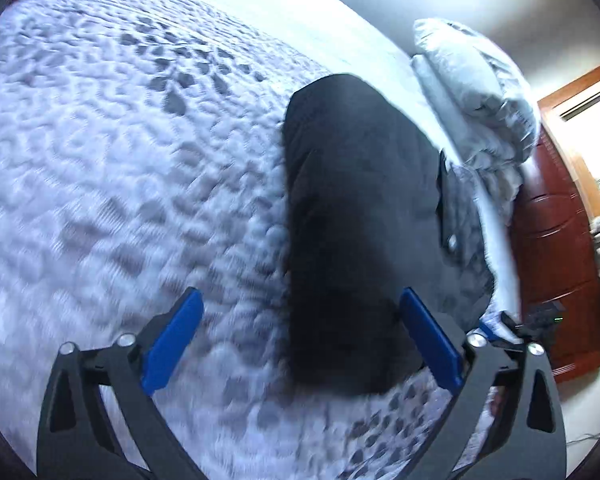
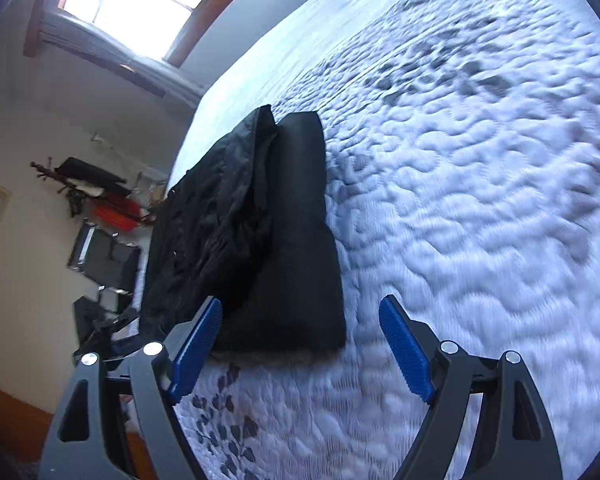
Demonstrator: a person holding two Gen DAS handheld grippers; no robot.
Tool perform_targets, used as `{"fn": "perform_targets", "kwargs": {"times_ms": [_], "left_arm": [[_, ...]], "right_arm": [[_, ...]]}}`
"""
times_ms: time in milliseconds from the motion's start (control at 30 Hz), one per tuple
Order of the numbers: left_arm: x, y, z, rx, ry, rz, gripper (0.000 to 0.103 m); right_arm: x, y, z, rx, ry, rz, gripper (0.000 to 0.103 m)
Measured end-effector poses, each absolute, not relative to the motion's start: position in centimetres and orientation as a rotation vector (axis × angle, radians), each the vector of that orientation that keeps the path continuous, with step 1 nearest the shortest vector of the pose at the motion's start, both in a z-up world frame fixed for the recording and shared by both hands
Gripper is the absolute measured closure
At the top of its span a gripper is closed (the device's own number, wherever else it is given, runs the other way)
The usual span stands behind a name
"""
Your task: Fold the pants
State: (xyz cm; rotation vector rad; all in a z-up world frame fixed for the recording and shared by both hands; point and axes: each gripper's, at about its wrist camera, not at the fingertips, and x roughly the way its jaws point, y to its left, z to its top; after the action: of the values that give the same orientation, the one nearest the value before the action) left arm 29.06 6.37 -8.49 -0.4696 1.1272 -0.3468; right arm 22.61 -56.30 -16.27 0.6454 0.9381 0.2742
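The folded black fabric pants [image 1: 352, 232] lie near the white quilted bed's [image 1: 120, 160] edge; both claws, left [image 1: 300, 344] and right [image 2: 300, 348], gape empty. Snagging a layer could undo the fold.

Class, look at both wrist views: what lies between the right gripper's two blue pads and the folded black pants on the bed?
Only bare quilted bedspread. In the right wrist view the open right gripper sits just short of the pants, touching nothing.

A home bedroom: a quilted white bed [image 1: 120, 160], pillows [image 1: 476, 88], wooden dresser [image 1: 556, 248], a window [image 2: 132, 4].
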Motion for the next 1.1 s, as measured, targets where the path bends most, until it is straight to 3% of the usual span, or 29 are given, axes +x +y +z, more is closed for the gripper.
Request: {"fn": "perform_targets", "kwargs": {"times_ms": [133,467,1100], "left_arm": [[26.0,4.9,-7.1,-0.315,1.094,-0.324,0.003],[18.1,0.8,-5.2,-0.028,1.078,-0.301,0.003],[11.7,0.7,0.4,-0.074,0.975,-0.167,0.003]], "right_arm": [[19.4,-54.5,-14.6,0.531,0.919,0.161,0.004],[12.8,-50.4,-12.7,0.328,0.899,-0.032,0.004],[5.6,-43.1,-7.9,0.237,0.825,-0.098,0.004]]}}
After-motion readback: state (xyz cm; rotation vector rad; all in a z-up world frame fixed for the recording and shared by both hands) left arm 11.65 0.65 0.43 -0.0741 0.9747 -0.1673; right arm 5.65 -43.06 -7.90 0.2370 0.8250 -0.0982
